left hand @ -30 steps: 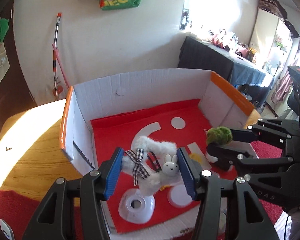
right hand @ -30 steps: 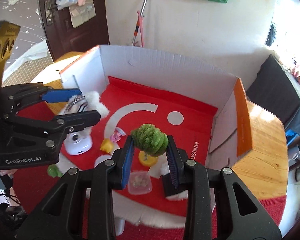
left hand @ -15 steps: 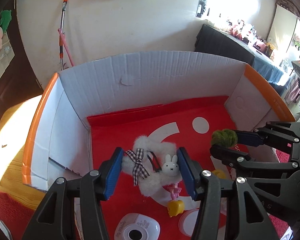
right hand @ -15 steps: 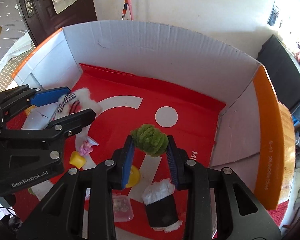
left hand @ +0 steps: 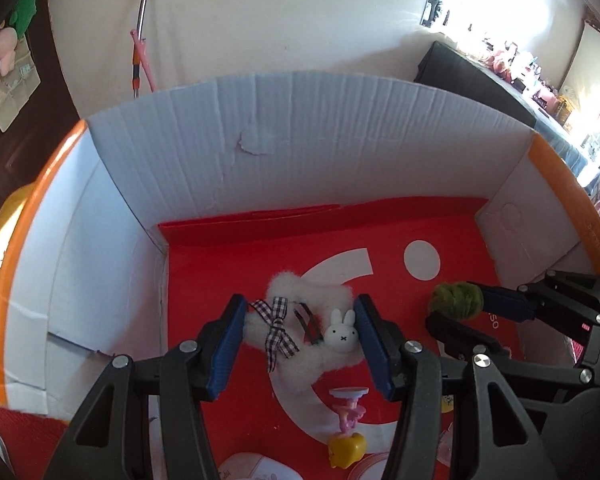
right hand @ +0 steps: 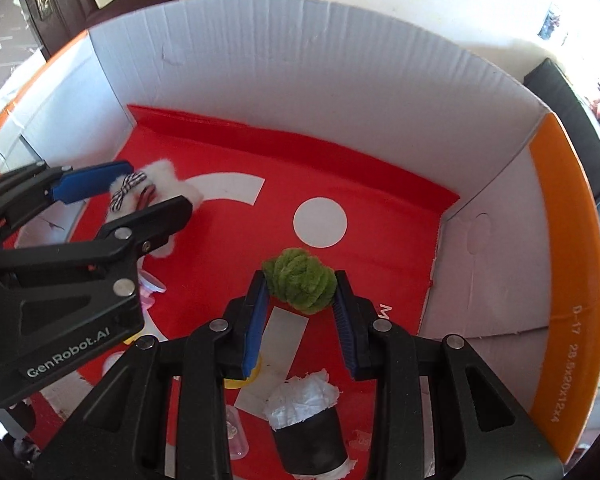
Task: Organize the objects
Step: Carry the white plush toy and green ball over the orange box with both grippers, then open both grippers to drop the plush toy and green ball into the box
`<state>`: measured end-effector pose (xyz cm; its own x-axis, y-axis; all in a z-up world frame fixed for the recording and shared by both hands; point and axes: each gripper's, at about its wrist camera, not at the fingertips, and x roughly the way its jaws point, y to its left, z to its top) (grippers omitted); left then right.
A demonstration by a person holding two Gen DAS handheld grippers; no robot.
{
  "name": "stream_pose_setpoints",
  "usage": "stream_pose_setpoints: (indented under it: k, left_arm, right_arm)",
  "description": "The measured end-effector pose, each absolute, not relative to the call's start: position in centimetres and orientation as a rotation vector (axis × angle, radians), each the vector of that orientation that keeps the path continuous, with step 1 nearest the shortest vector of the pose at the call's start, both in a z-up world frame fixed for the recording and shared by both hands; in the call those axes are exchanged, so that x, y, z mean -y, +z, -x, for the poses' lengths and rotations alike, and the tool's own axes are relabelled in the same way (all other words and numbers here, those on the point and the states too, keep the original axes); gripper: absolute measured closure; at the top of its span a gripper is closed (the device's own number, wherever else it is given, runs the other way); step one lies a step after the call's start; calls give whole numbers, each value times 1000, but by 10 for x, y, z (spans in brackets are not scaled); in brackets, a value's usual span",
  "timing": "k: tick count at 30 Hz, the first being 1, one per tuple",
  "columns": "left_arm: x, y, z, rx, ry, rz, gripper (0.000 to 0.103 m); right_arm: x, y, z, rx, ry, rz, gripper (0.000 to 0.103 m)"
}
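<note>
My left gripper (left hand: 300, 334) is shut on a white fluffy hair piece (left hand: 300, 320) with a checked bow and a small white rabbit face, held over the left part of the box floor. In the right wrist view the same gripper (right hand: 140, 192) enters from the left with the white fluffy hair piece (right hand: 164, 172) between its pads. My right gripper (right hand: 300, 300) is shut on a green fuzzy ball (right hand: 300, 280), held above the red floor near the middle. From the left wrist view, this gripper (left hand: 456, 312) and the green fuzzy ball (left hand: 456, 300) sit at the right.
A white cardboard box (left hand: 300, 152) with orange edges surrounds both grippers; its floor is a red sheet (right hand: 228, 160) with white shapes. On the floor lie a pink and yellow toy (left hand: 346, 428), a black cup with white stuffing (right hand: 308, 428) and a small clear container (right hand: 236, 436).
Both grippers have moved forward and down into the box, each still carrying its object. The box walls now fill the views and the table outside has dropped out of sight.
</note>
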<state>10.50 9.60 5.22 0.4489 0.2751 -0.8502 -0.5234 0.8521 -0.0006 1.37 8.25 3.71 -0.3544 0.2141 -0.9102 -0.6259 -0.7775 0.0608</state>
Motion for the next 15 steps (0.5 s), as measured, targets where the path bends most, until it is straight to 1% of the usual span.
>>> stream_pose_setpoints:
  k: [5, 15]
  left_arm:
    - [-101, 44, -103, -1025, 515, 305, 45]
    - [-105, 44, -92, -1030, 518, 313, 44]
  right_arm:
    - [-80, 32, -15, -537, 2149, 1389, 72]
    - [-77, 33, -22, -528, 2151, 1408, 72]
